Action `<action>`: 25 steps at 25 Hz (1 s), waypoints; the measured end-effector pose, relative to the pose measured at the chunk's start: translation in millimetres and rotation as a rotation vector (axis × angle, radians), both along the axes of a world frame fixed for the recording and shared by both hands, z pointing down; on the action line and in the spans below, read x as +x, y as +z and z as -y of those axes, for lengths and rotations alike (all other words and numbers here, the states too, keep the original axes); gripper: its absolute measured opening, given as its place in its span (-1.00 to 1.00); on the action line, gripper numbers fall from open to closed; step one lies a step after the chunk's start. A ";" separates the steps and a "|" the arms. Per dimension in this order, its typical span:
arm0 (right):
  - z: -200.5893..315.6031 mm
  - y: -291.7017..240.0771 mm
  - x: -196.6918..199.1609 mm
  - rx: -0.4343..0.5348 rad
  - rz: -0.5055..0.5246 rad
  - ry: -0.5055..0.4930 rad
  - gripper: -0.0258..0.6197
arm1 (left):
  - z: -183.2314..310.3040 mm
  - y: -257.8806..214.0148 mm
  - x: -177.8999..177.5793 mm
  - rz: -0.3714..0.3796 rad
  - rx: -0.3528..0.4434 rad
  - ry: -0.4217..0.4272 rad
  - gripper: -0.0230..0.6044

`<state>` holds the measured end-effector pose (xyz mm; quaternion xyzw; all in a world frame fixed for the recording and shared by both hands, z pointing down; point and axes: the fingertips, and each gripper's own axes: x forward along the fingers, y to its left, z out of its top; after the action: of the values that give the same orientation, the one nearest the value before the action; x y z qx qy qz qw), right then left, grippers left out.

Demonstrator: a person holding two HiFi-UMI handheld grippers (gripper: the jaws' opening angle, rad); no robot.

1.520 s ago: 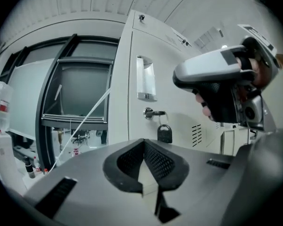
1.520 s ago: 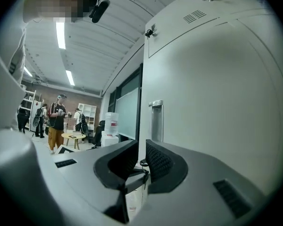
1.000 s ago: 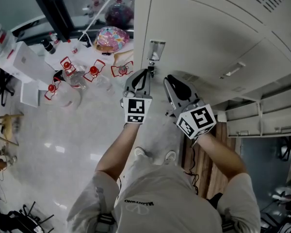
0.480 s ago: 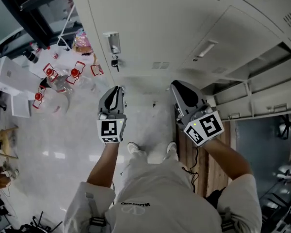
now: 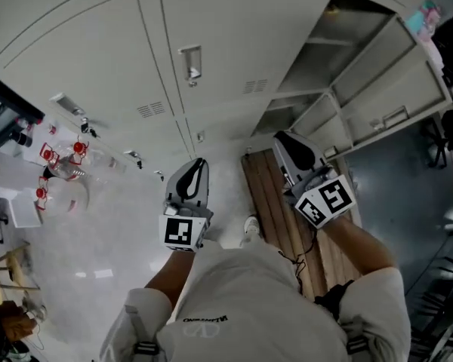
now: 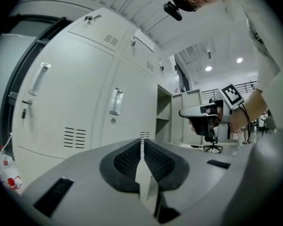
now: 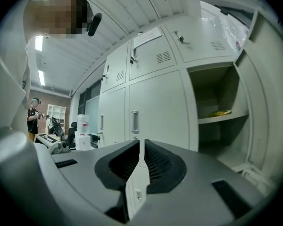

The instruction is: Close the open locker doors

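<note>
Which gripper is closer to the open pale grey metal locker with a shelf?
Right. The right gripper sits close to the open pale grey metal locker; its empty jaws have just been opening. The left gripper sits further left, by closed doors.

Two grippers show, the left gripper [image 5: 196,168] and the right gripper [image 5: 287,140], each with one marker cube [image 5: 178,232], and the right gripper view shows two tall closed doors [image 7: 158,102], one open compartment [image 7: 214,93] and one shelf [image 7: 222,118].

Surroundings: floor items and room furniture.
A slatted wooden board [image 5: 268,194] lies on the glossy white floor [image 5: 106,232]. Clear bottles with red labels [image 5: 64,173] are grouped at the left edge. An office chair [image 6: 210,136] and a white water dispenser [image 7: 82,129] stand farther off.
</note>
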<state>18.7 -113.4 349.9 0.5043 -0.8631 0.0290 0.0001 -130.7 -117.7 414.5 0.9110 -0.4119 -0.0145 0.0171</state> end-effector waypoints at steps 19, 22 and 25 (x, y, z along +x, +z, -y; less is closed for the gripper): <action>-107.5 20.8 322.3 -0.007 0.058 0.391 -0.75 | -75.7 -0.3 431.3 0.030 -0.029 0.598 -0.57; -116.5 28.2 344.0 -0.017 0.060 0.416 -0.74 | -76.2 10.7 464.7 0.057 -0.044 0.621 -0.50; -122.6 33.2 358.8 -0.020 0.062 0.434 -0.74 | -71.0 23.4 488.7 0.090 -0.052 0.613 -0.48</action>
<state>377.5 9.2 383.1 0.6771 -0.7335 0.0525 -0.0277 358.0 -46.7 437.9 0.9917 -0.1184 0.0425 0.0258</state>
